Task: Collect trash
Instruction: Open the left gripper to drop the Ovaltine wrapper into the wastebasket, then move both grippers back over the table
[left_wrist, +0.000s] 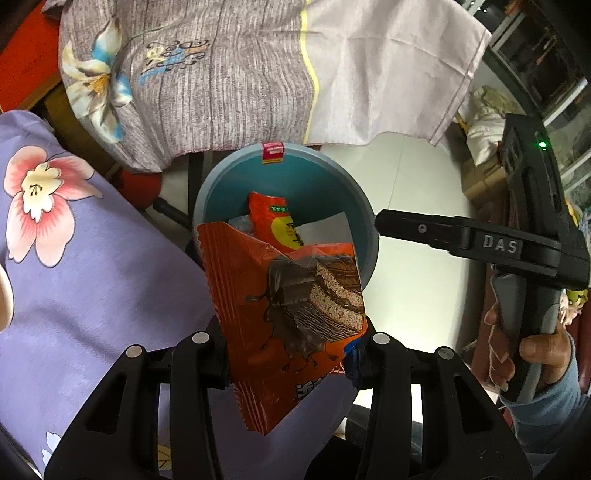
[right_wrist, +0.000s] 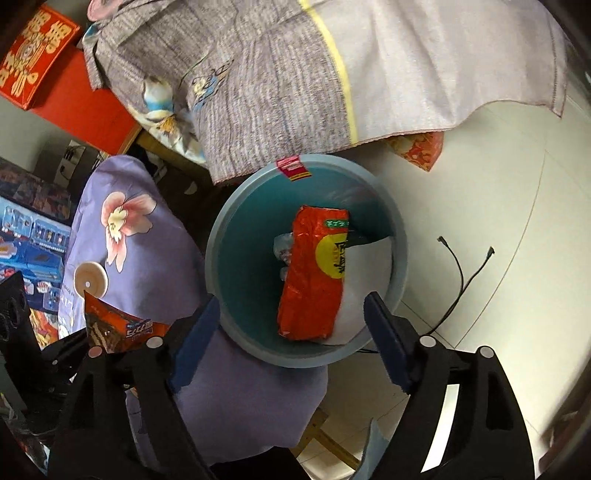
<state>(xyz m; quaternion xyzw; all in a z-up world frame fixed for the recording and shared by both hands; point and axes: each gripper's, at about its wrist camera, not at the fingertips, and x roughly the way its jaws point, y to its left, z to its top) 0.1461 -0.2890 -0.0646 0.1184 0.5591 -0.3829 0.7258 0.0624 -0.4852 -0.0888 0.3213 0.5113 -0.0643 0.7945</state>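
Observation:
My left gripper (left_wrist: 291, 347) is shut on an orange chocolate-cake wrapper (left_wrist: 288, 314) and holds it above the near rim of a blue waste bin (left_wrist: 332, 173). The same wrapper shows at the lower left of the right wrist view (right_wrist: 118, 328). The bin (right_wrist: 236, 206) holds a red-orange snack bag (right_wrist: 314, 273), white paper (right_wrist: 365, 280) and a clear plastic scrap (right_wrist: 282, 247). My right gripper (right_wrist: 291, 328) is open and empty just above the bin's near rim. It also shows in the left wrist view (left_wrist: 424, 230), right of the bin.
A purple flowered cushion (right_wrist: 147, 258) lies left of the bin. A grey flowered sheet (right_wrist: 295, 81) hangs behind it. A thin black cable (right_wrist: 461, 280) lies on the white tiled floor (right_wrist: 480, 206) to the right. A red box (right_wrist: 40, 70) sits far left.

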